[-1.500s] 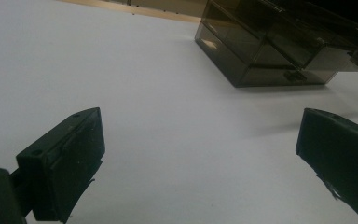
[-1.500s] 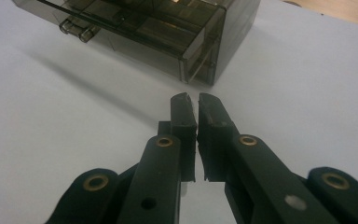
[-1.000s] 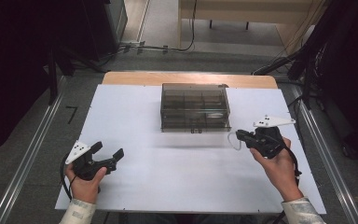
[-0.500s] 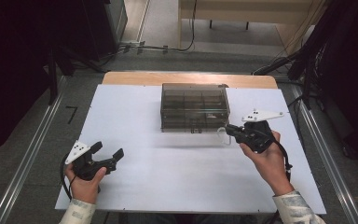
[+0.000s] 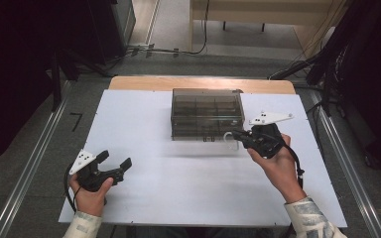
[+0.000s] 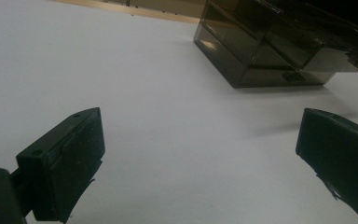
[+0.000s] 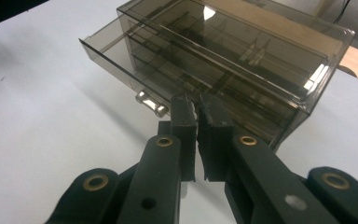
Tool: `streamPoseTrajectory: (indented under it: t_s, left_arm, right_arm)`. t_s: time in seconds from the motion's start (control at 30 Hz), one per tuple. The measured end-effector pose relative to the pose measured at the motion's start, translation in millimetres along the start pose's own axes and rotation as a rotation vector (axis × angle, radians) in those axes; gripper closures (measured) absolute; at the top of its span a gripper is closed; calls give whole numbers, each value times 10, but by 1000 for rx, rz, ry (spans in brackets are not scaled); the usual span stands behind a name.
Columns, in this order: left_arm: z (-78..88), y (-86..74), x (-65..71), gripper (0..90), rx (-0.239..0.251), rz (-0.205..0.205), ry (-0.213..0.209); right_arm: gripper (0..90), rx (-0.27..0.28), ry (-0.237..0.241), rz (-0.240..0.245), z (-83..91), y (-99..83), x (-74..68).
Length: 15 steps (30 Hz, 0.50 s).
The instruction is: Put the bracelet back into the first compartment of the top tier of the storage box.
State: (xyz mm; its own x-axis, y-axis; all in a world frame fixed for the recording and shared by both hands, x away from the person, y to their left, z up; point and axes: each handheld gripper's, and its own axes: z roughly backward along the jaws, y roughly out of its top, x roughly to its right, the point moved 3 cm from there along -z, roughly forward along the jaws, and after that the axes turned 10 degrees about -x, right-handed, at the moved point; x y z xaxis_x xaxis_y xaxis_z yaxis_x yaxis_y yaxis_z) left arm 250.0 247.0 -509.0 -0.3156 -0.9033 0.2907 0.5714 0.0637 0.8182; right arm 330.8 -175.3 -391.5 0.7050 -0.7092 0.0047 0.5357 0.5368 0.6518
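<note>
Two hand-held grippers on a white table, one at a smoky plastic drawer box.

The right gripper [image 7: 196,112] has its jaws pressed together with nothing between them; in the right gripper view their tips sit just in front of the drawer box [image 7: 223,60], near a small silver knob [image 7: 151,103] on a drawer that stands slightly pulled out. In the high view, this gripper [image 5: 238,135] lies right of centre, at the box's [image 5: 207,113] lower right corner. The left gripper [image 5: 114,161], jaws spread wide and empty, rests at the lower left of the white table [image 5: 178,183], well apart from the box.
</note>
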Motion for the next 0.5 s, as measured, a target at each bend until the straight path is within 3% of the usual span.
streamPoseTrajectory:
  t_s: [0.5]
  left_arm:
    - [0,1,2,17,0,1,-2]
  right_arm:
    - [833,12,28,37,-91,248,-146]
